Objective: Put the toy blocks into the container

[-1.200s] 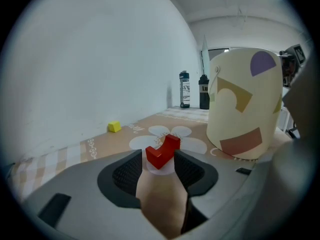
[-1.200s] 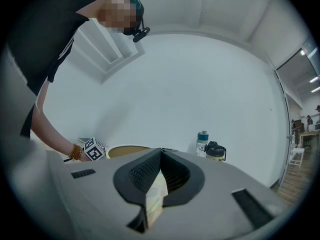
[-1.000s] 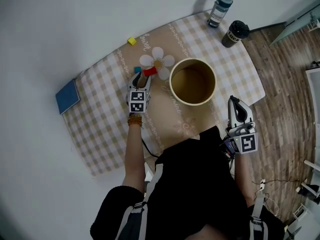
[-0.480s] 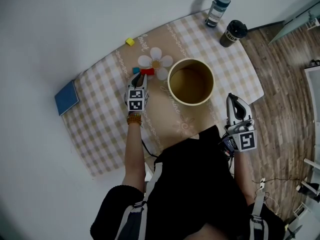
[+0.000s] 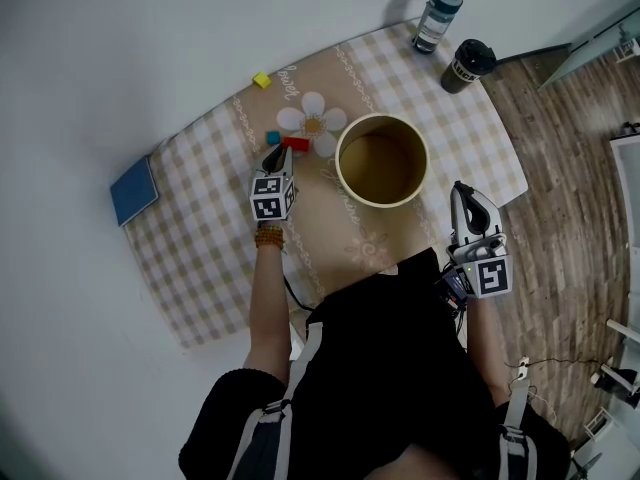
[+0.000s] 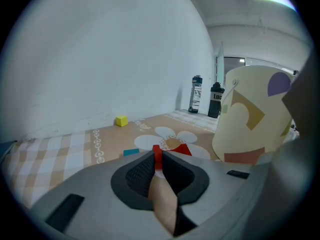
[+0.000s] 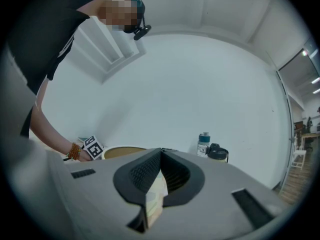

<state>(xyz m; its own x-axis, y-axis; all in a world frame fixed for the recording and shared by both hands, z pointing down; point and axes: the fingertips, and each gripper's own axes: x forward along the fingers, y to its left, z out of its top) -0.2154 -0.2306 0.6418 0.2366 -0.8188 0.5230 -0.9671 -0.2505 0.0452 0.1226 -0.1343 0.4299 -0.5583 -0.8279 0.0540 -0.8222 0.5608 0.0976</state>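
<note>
Left gripper (image 6: pixel 158 157) jaws have just closed on red block (image 6: pixel 186 150).

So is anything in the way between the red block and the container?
Nothing visible. The left gripper, whose jaws have just been closing, pinches the red block; only bare tablecloth separates it from the container.

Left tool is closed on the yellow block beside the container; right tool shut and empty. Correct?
Wrong colour: the left tool, whose jaws have just been closing, grips the red block; the yellow block lies apart near the wall, as the left gripper view shows. The rest stands: beside the container, right tool shut and empty.
</note>
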